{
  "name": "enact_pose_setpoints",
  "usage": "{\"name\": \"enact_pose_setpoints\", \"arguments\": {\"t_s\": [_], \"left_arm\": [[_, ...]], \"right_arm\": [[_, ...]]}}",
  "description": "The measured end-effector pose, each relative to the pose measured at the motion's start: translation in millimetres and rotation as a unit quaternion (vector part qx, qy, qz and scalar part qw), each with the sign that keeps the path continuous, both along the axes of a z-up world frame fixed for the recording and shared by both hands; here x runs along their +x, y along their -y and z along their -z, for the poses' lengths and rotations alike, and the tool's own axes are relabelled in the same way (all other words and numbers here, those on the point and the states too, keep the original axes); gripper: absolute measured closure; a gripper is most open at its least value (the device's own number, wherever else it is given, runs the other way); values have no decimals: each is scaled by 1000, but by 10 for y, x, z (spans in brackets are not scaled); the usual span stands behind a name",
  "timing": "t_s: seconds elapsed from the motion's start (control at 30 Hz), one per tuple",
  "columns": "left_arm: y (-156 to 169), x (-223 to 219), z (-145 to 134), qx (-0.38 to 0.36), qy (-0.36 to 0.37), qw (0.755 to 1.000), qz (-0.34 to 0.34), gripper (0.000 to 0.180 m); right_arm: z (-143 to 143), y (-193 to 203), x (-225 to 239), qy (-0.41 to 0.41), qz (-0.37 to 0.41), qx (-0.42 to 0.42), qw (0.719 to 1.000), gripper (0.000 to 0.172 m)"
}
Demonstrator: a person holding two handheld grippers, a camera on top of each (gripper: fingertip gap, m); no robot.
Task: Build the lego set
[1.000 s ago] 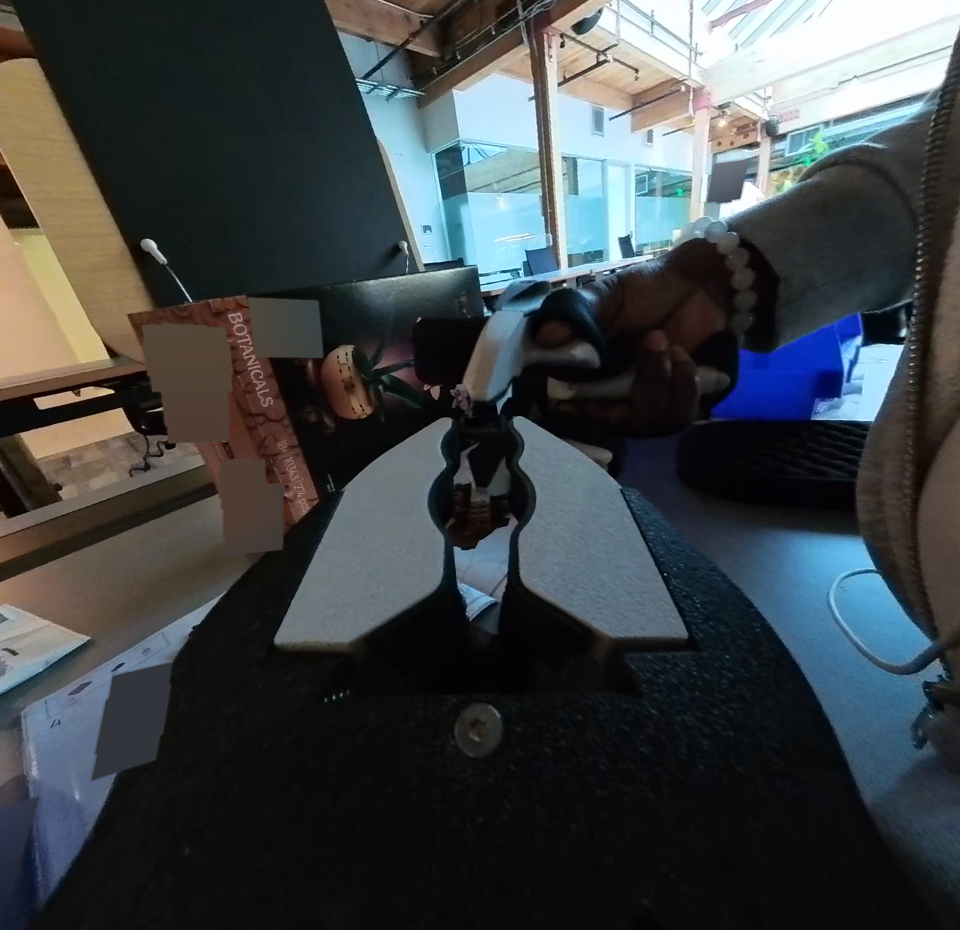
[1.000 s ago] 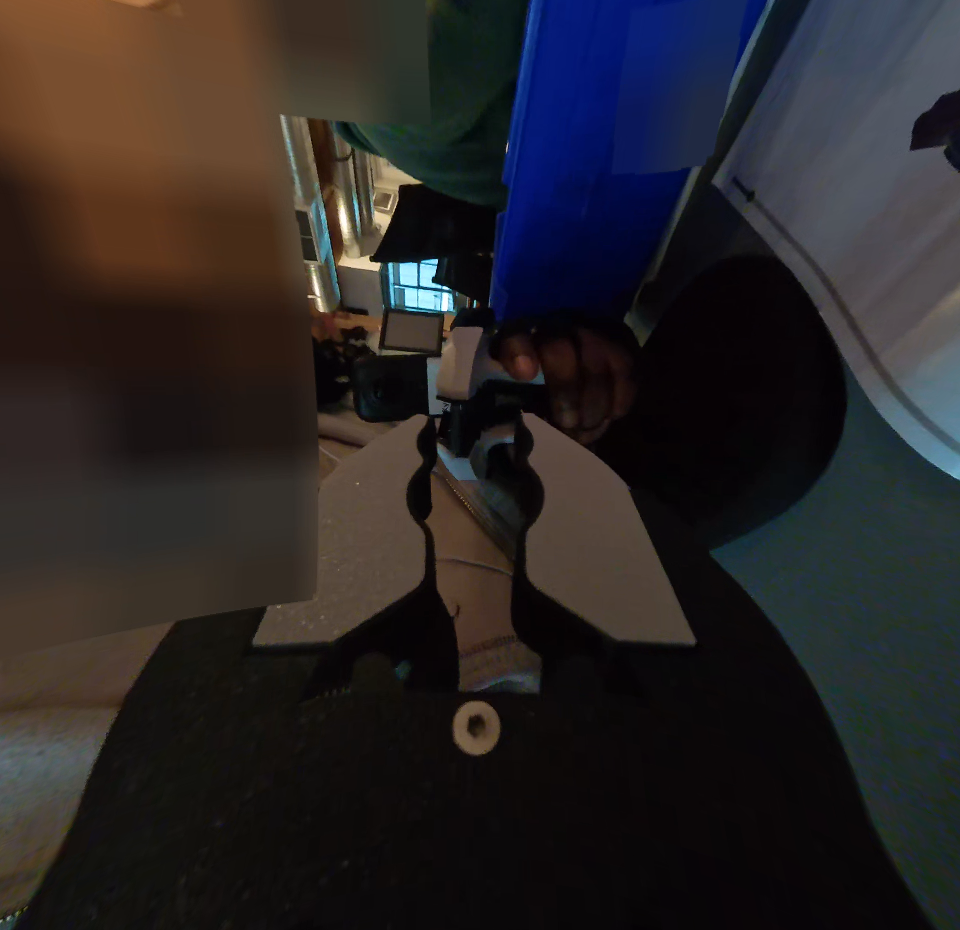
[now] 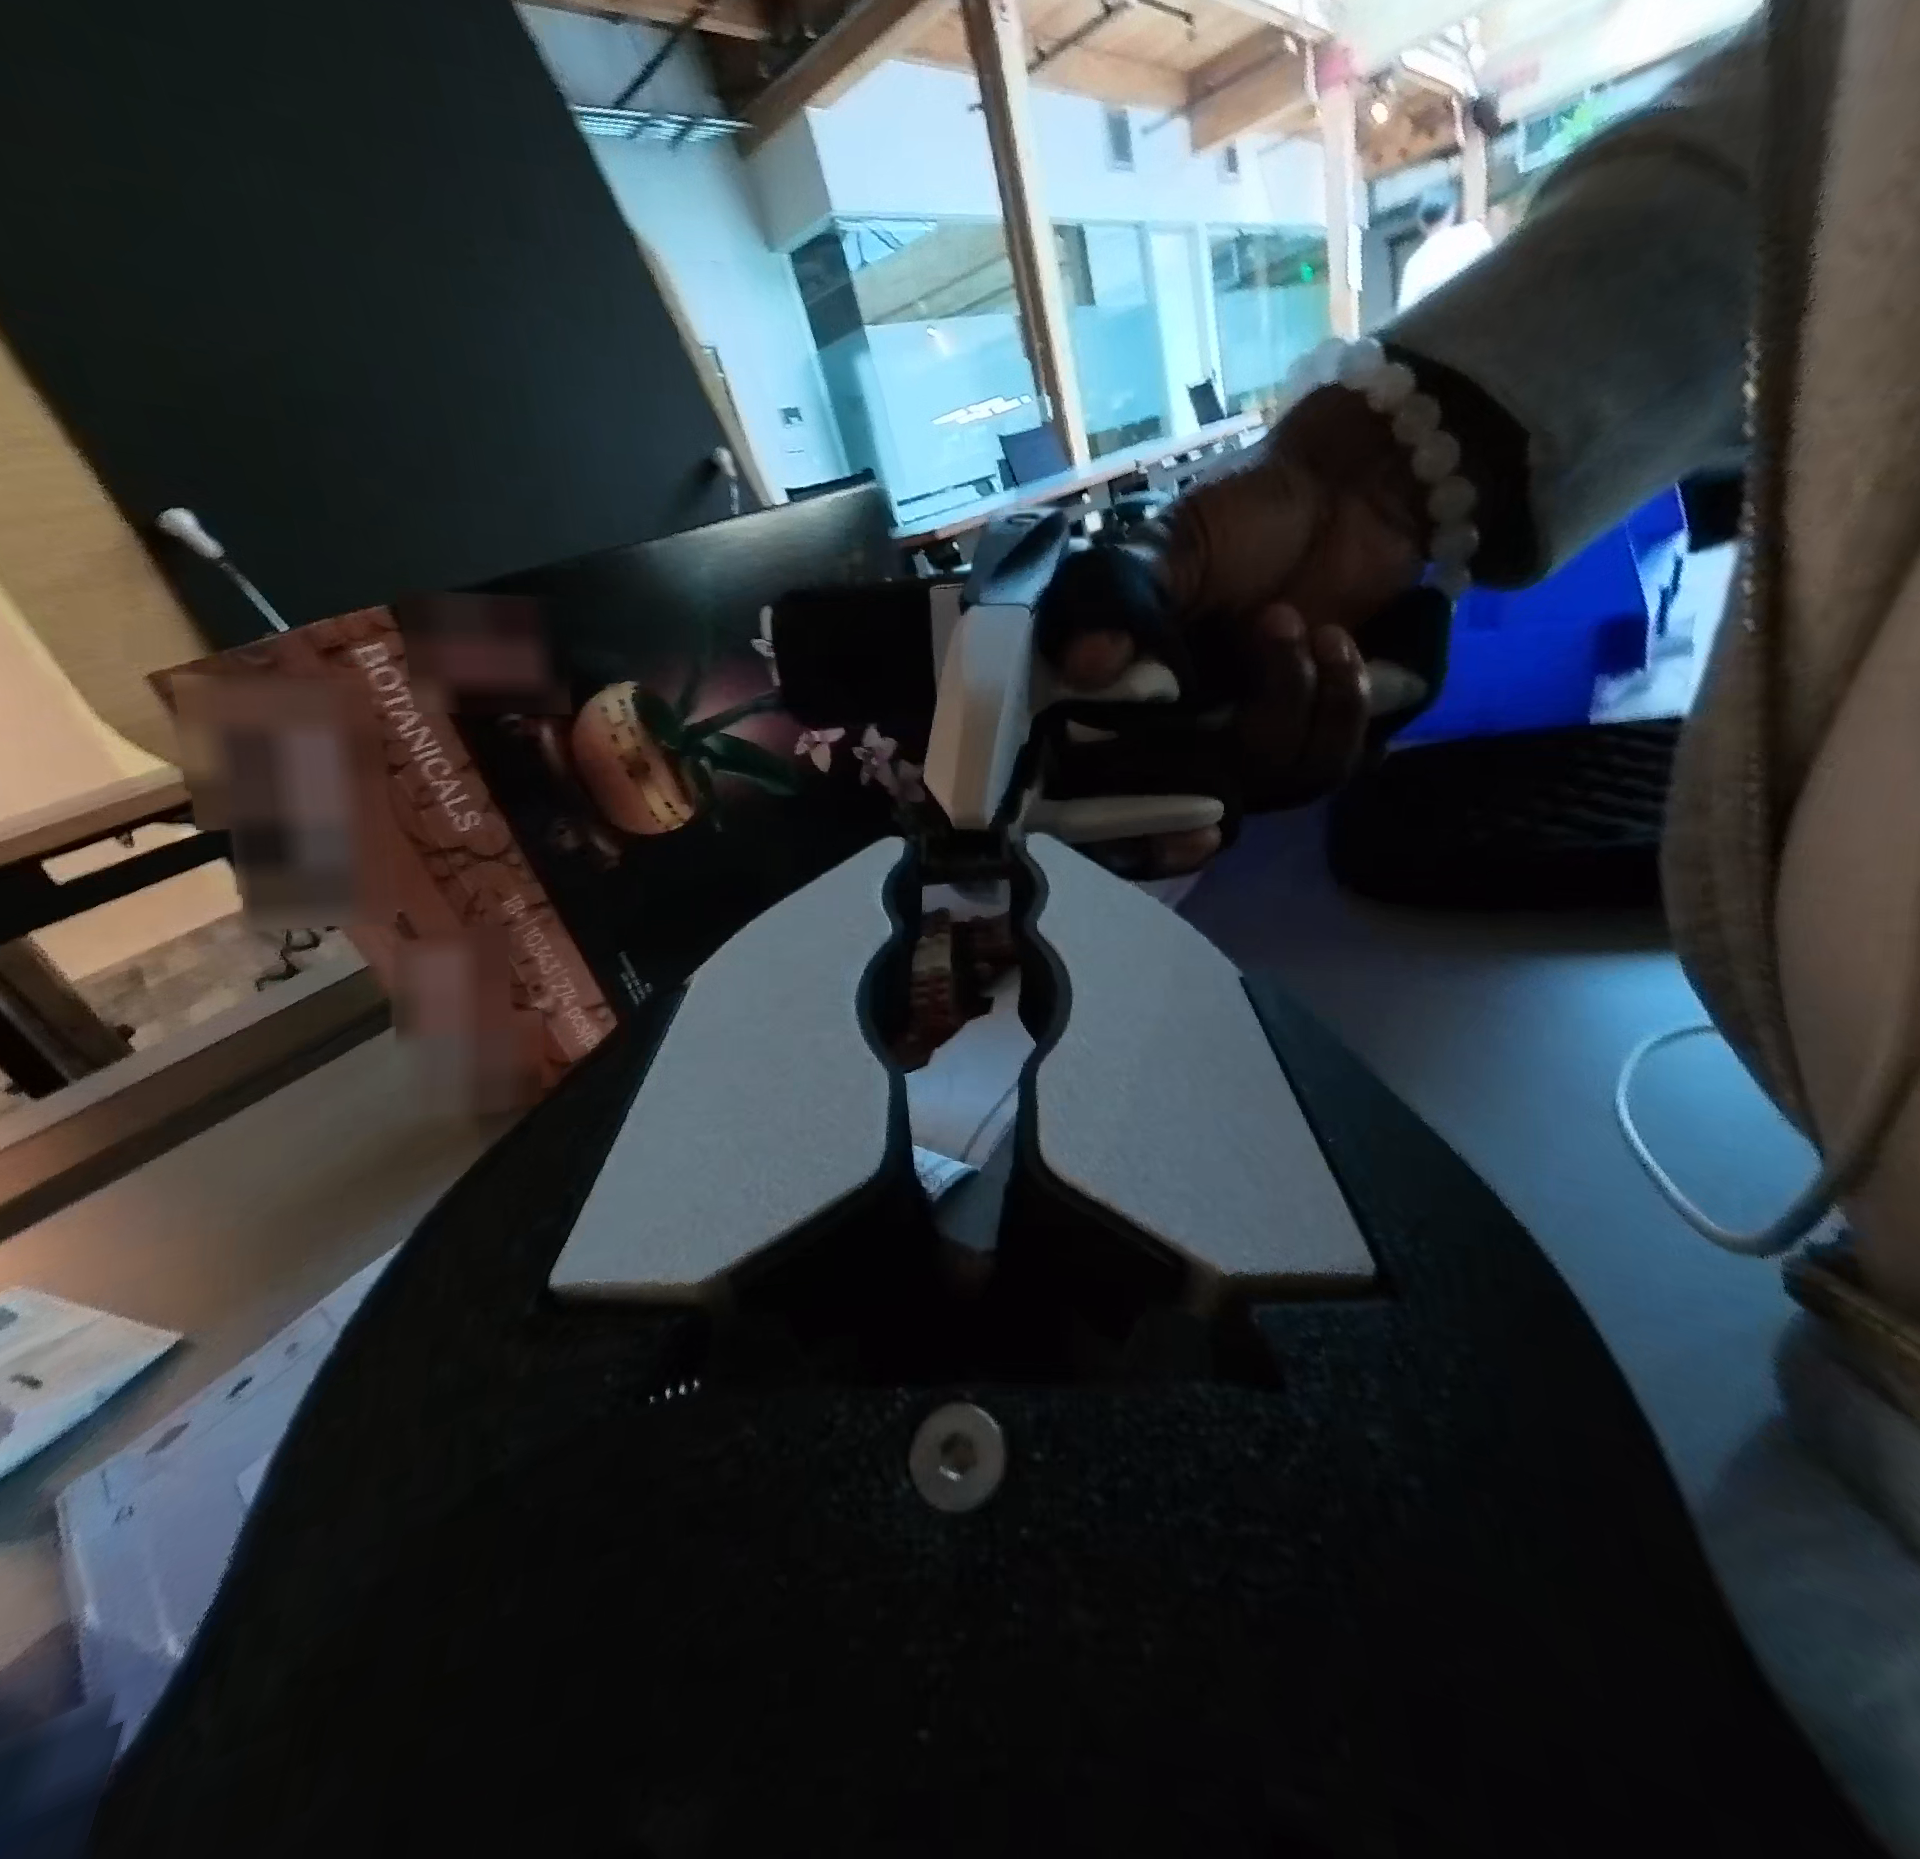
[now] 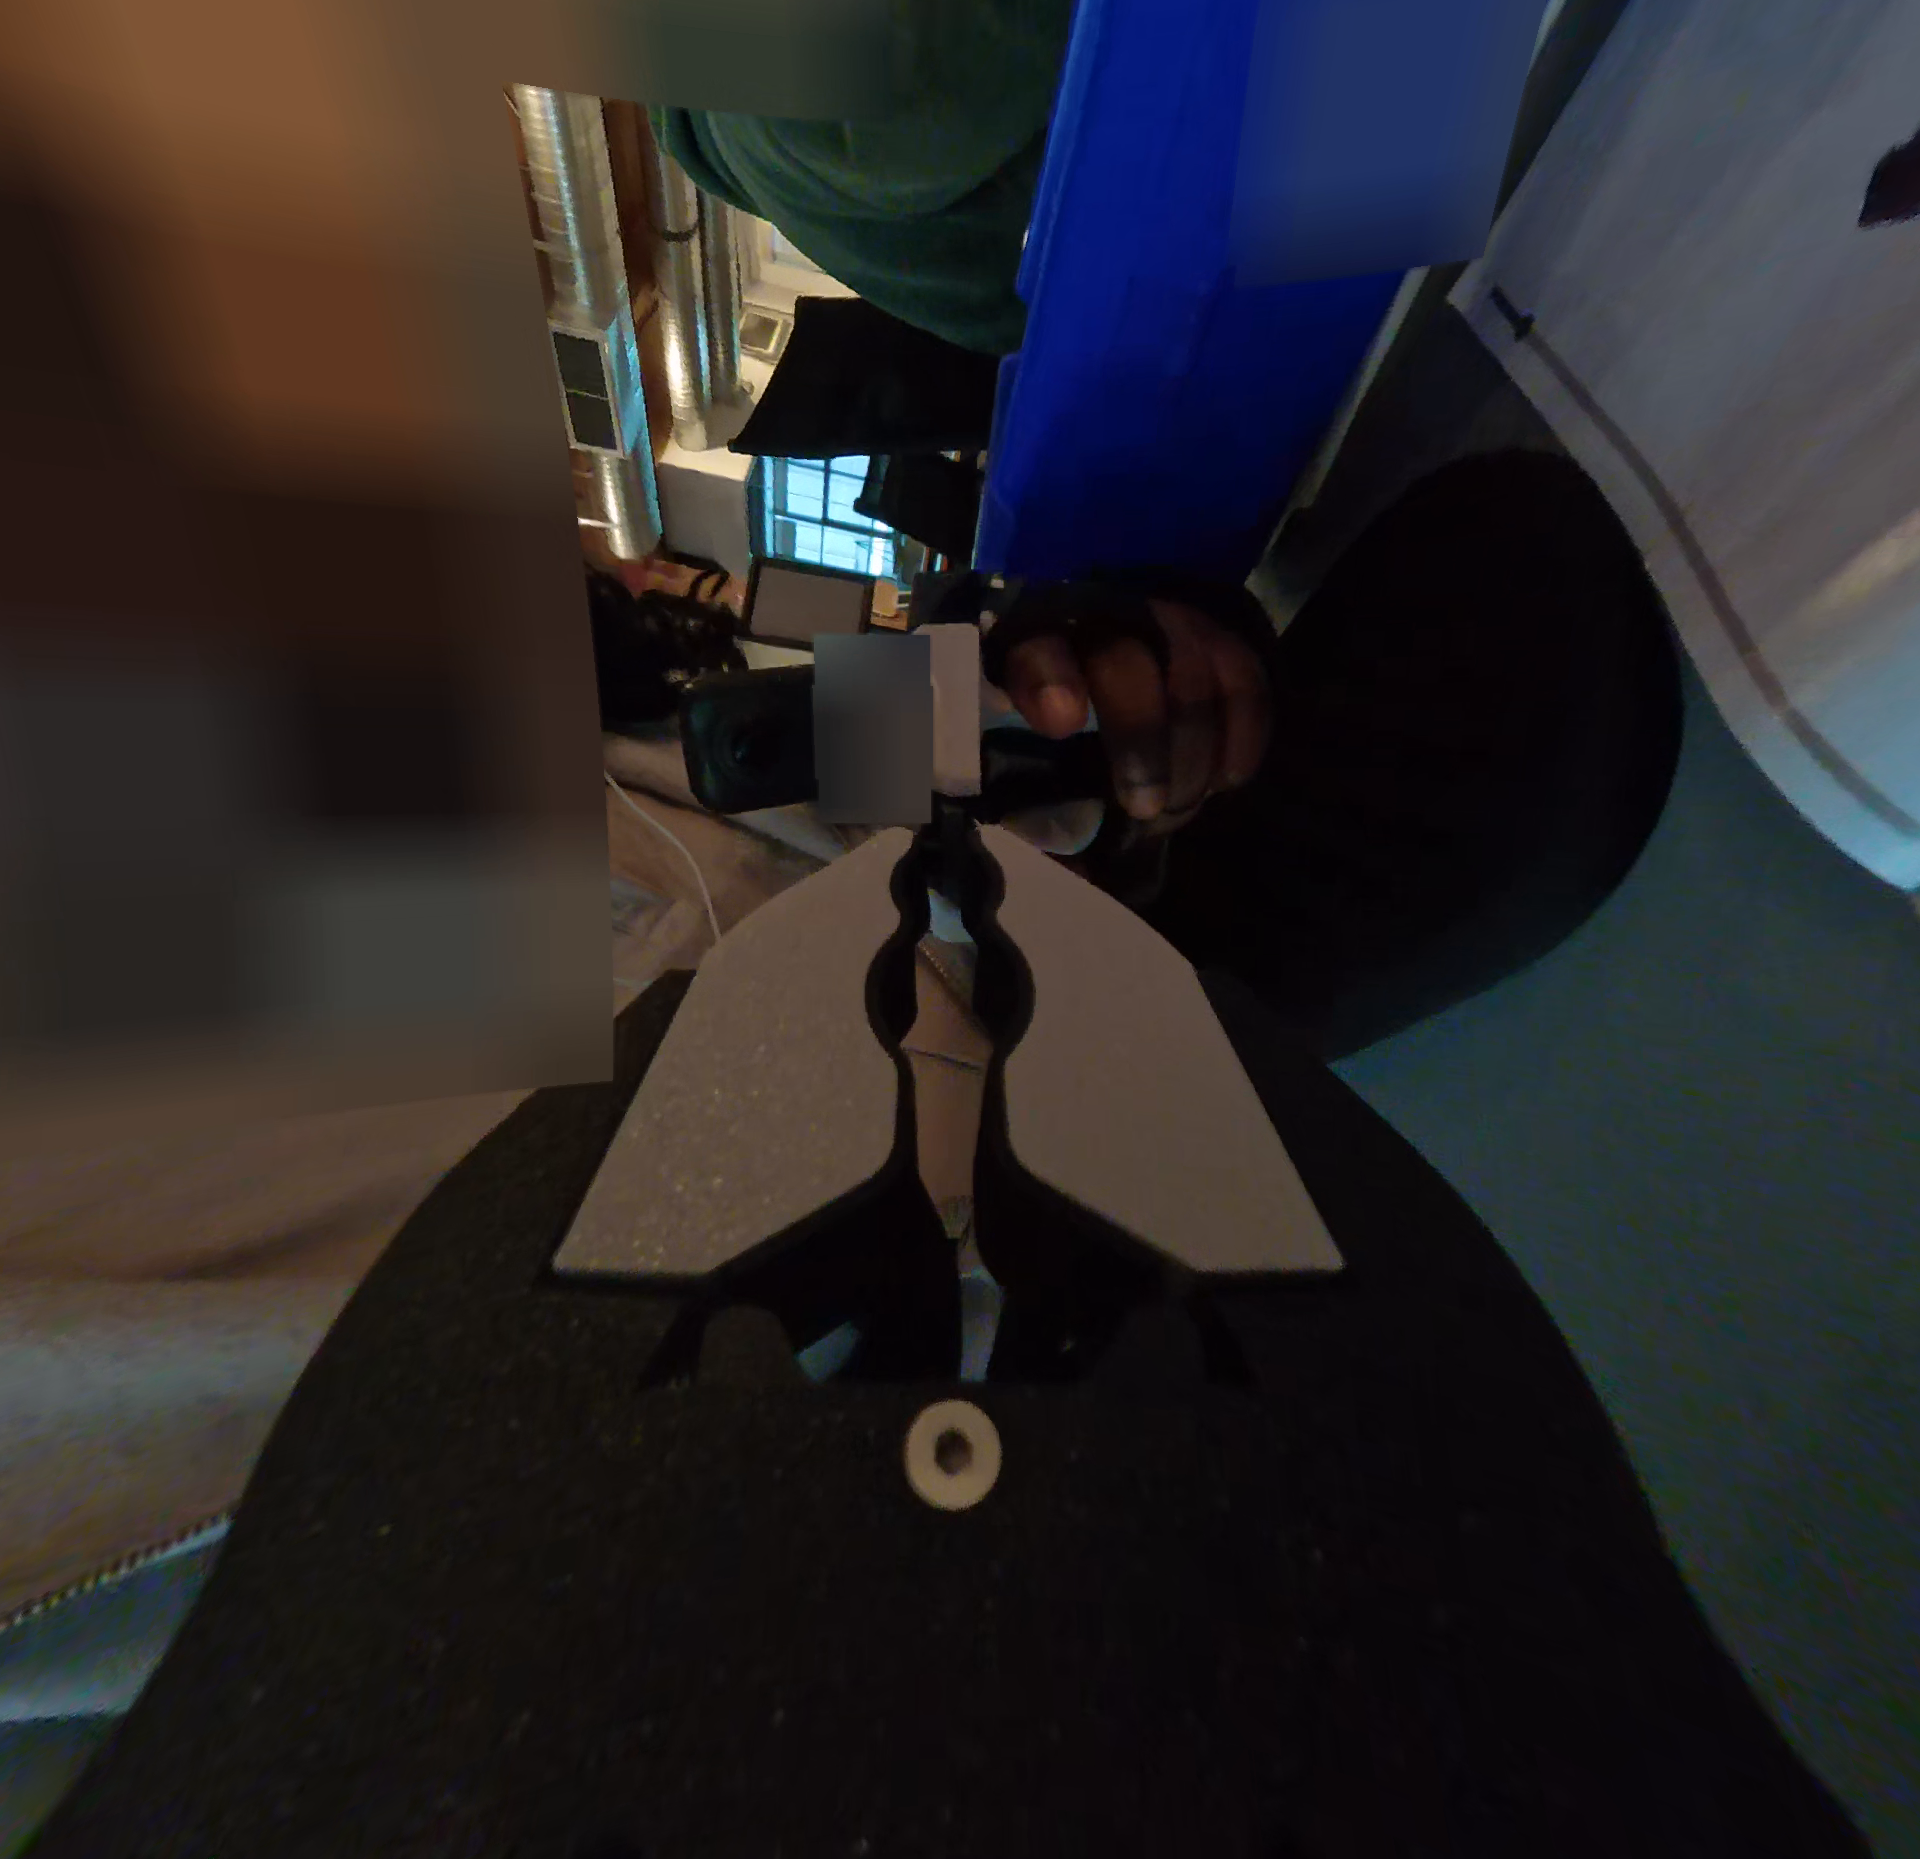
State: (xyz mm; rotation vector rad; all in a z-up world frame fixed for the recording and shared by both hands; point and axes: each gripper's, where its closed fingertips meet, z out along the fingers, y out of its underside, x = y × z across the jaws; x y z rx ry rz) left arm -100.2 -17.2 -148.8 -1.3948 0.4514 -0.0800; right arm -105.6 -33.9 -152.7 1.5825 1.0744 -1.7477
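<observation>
Two hand-held grippers met tip to tip over a grey bench [image 3: 1455, 1030], in front of a blue bin [image 3: 1507, 646].

In the left wrist view, the right hand [image 3: 1278, 646] was in front of the bin and to its left, closed in a fist around a handle. It wore a white bead bracelet [image 3: 1429, 459] and a grey sleeve [image 3: 1610, 334]. The right hand-held gripper [image 3: 966, 838], white and black, sloped down and away from the bin. Its nose ended right at the tips of the left hand-held gripper [image 3: 961, 859]. The left one's pale fingers [image 3: 769, 1082] stood a narrow slot apart. Something small and dark sat at their tips. It could not be told whether the fingers pinched it or only flanked the other gripper's nose. Farther from the bin, a dark printed box [image 3: 499, 822] stood behind the fingers.

In the right wrist view, the left hand [image 4: 1164, 708] was just below the blue bin [image 4: 1195, 251], fingers curled round its handle, with a black camera [image 4: 743, 749] beside it on the side away from the bin. The right hand-held gripper [image 4: 940, 853] was closed: its fingertips [image 4: 904, 874] almost touched, and the other gripper's dark tip reached them. What, if anything, they pinched was too small to tell.
</observation>
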Motion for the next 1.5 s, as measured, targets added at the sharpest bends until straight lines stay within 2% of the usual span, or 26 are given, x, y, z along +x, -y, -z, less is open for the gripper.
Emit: {"name": "enact_pose_setpoints", "arguments": {"t_s": [0.3, 0.5, 0.7, 0.8, 0.97, 1.13, 1.3, 1.5], "left_arm": [[22, 76, 53, -12, -14, 1000, 24, 166], [14, 156, 125, -21, -51, 998, 27, 166], [30, 49, -4, -6, 20, 999, 42, 165], [51, 31, -33, 6, 23, 999, 38, 165], [62, 45, -39, 12, 16, 999, 37, 165], [73, 74, -32, 17, -1, 999, 36, 165], [65, 112, 13, 8, -20, 999, 37, 165], [84, 142, 6, 12, -23, 999, 47, 165]], "right_arm": [[65, 20, 61, 5, 4, 5, 1000, 169], [134, 14, 128, 16, -1, 6, 1000, 169], [-17, 30, 15, -20, 22, 14, 999, 167], [-94, 59, 21, -20, 10, 2, 1000, 157], [-94, 88, 1, -4, 9, 7, 1000, 156], [-28, 95, 16, 9, 11, 21, 1000, 168], [29, 84, 53, -14, 3, 72, 997, 169], [20, 104, 75, -57, 4, 88, 995, 169]]}}
